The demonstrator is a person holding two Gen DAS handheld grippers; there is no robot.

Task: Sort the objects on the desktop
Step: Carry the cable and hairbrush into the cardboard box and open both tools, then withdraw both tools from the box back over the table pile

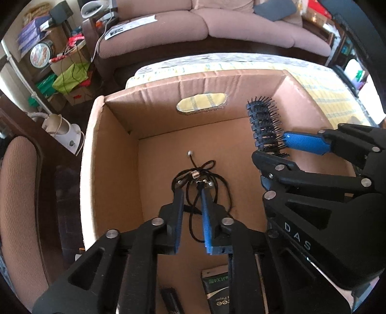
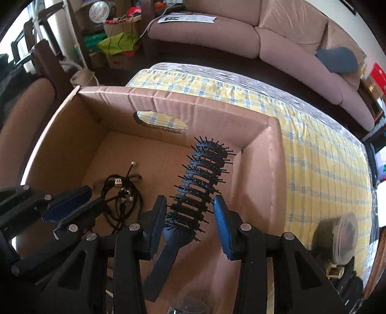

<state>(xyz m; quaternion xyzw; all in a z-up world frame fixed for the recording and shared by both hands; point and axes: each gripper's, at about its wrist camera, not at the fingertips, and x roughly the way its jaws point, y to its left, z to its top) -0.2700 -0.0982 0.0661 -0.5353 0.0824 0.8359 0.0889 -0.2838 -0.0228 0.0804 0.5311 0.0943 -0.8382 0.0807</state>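
- Two claws work inside the cardboard box [image 2: 255,154]: left claw [image 1: 192,184] narrow around the black cord necklace [image 1: 202,178].
- Right claw [image 2: 189,201] wide, hairbrush [image 2: 200,178] between; we should lift straight up.

Pkg [image 1: 216,292] label partly cut off, unreadable.

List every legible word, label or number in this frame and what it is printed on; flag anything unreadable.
"DAS": white letters on the body of the right hand-held gripper, left wrist view.
"Paper": upside down on the dark packet on the box floor; the line above it reads roughly "ree", cut off.
Green characters on the same packet: too blurred to read.
Printed sheet on the sofa: too small to read.
Round tin lid: blurred.
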